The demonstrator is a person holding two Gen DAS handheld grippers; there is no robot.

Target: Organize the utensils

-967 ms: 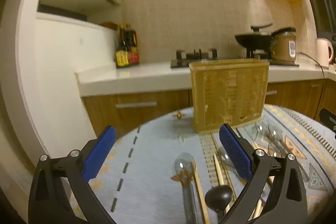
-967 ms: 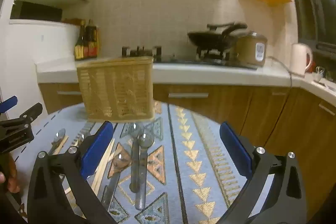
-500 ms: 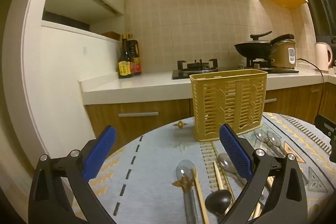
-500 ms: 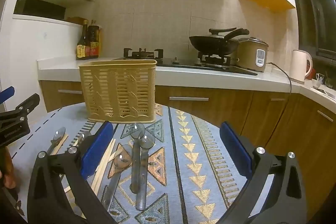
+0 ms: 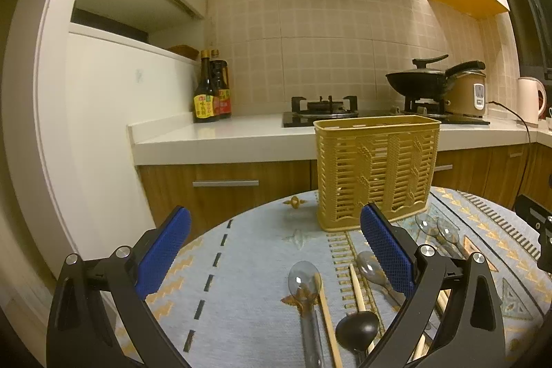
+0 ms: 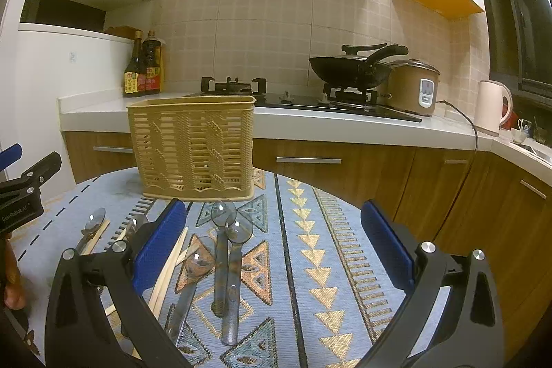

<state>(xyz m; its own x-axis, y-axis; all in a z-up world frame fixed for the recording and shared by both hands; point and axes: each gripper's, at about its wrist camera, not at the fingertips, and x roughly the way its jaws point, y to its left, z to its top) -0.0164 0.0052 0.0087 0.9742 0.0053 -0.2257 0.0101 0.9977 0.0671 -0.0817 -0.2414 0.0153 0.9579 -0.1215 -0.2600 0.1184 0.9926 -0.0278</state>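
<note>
A tan slatted utensil basket [image 5: 376, 171] [image 6: 193, 147] stands upright at the far side of the round table. In front of it lie clear plastic spoons [image 6: 227, 261] [image 5: 305, 285], wooden chopsticks [image 5: 327, 316] [image 6: 169, 268] and a black ladle [image 5: 355, 328]. My left gripper [image 5: 276, 247] hovers open above the table's left part, with the spoons and ladle below and between its fingers. Over the patterned cloth right of the spoons, my right gripper [image 6: 272, 244] is open and holds nothing.
The blue patterned tablecloth [image 6: 331, 264] covers the table. Behind it runs a kitchen counter [image 5: 224, 137] with sauce bottles [image 5: 210, 92], a gas hob, a black wok [image 6: 352, 68], a rice cooker [image 6: 414, 85] and a kettle [image 6: 490, 106]. A person's hand [image 6: 10, 281] shows at the left edge.
Both grippers have tilted up or risen slightly, so the basket and utensils sit lower in each view. Nothing on the table has moved, and both grippers have stayed open.
</note>
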